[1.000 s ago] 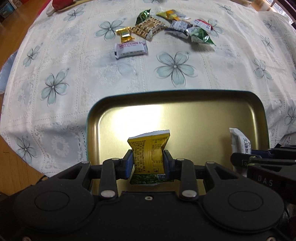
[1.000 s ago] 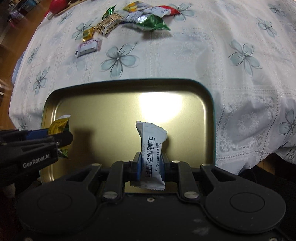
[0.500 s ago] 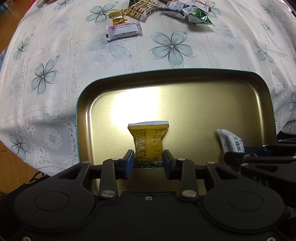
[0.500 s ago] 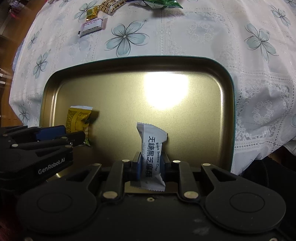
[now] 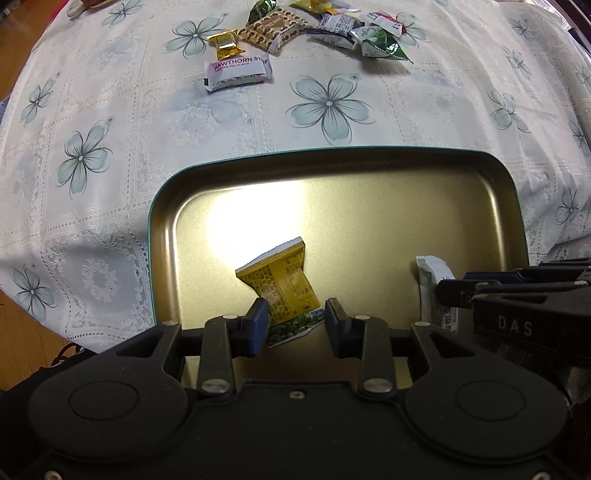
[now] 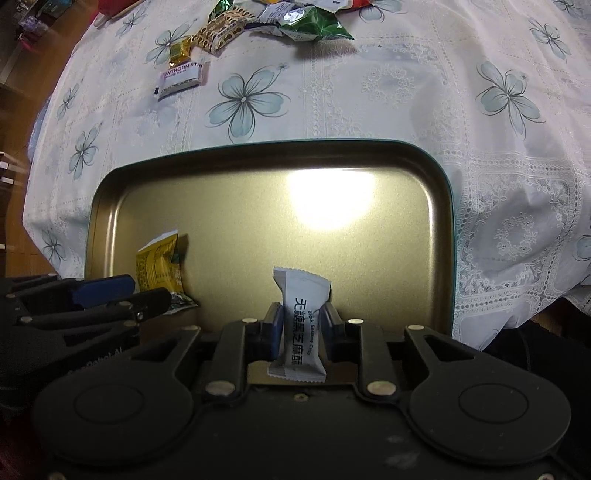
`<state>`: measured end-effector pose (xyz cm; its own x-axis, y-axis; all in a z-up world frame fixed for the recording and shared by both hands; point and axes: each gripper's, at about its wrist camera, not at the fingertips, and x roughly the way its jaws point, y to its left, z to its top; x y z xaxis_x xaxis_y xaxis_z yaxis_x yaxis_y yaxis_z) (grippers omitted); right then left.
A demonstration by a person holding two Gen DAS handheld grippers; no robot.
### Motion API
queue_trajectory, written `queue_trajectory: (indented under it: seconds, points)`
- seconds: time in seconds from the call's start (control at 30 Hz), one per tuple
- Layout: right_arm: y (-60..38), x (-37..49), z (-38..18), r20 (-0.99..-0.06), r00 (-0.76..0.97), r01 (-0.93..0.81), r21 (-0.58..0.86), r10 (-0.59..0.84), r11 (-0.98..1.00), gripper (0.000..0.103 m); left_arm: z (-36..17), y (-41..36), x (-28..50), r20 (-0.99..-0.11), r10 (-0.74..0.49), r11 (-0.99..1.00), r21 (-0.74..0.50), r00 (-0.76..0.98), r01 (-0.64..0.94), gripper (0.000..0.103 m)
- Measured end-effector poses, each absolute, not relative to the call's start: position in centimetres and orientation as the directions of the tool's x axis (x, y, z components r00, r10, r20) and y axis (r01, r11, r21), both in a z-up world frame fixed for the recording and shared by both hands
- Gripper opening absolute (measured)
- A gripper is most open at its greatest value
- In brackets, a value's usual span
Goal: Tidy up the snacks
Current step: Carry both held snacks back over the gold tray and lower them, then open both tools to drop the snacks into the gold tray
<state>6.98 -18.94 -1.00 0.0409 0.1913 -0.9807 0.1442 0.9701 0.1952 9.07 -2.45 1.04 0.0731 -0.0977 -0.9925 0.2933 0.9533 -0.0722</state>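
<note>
A gold tray (image 5: 332, 149) with a green rim lies on the flowered tablecloth, and both grippers point down into it. My left gripper (image 5: 295, 321) is open. A yellow snack packet (image 5: 280, 284) lies tilted on the tray floor between its fingers, its lower corner by the left pad. The jaws of my right gripper (image 6: 301, 319) are opening, but the pads still touch a white sesame crisp packet (image 6: 301, 306) held upright between them. The yellow packet (image 6: 159, 266) also shows at the left of the right wrist view, and the white packet (image 5: 430, 280) at the right of the left wrist view.
Beyond the tray a white hawthorn strip packet (image 5: 238, 72) lies alone. Farther back is a pile of several snack packets (image 5: 332, 29): gold, brown, silver and green. The tablecloth edge hangs over wooden floor (image 5: 14, 332) at the left.
My left gripper has opened and let go of the yellow packet, which now lies tilted to the left in the tray. The right gripper still has the white packet between its pads.
</note>
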Motion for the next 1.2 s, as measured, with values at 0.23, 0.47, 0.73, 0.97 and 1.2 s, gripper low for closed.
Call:
queue_trajectory:
  seconds: [0.23, 0.47, 0.73, 0.97, 1.2]
  points:
    - [-19.5, 7.5, -0.5, -0.980, 0.059, 0.169, 0.199, 0.192, 0.965, 0.026, 1.4, -2.3, 9.3, -0.991, -0.071, 0.961, -0.037, 0.115, 0.273, 0.043]
    - [-19.7, 7.5, -0.2, -0.980, 0.066, 0.164, 0.198, 0.190, 0.966, 0.026, 1.9, -2.6, 9.4, -0.986, -0.053, 0.962, -0.008, 0.155, 0.274, 0.043]
    - [-19.9, 7.6, -0.1, -0.981, 0.071, 0.177, 0.188, 0.178, 0.966, 0.026, 1.9, -2.6, 9.4, -0.986, -0.047, 0.965, -0.004, 0.160, 0.262, 0.043]
    - [-19.8, 7.9, 0.4, -0.982, 0.091, 0.184, 0.182, 0.168, 0.966, 0.026, 2.7, -2.7, 9.9, -0.981, -0.054, 0.970, -0.006, 0.188, 0.243, 0.043]
    - [-20.2, 8.5, 1.0, -0.980, 0.125, 0.206, 0.179, 0.156, 0.962, 0.026, 3.4, -2.7, 10.7, -0.971, -0.034, 0.976, 0.019, 0.236, 0.218, 0.043]
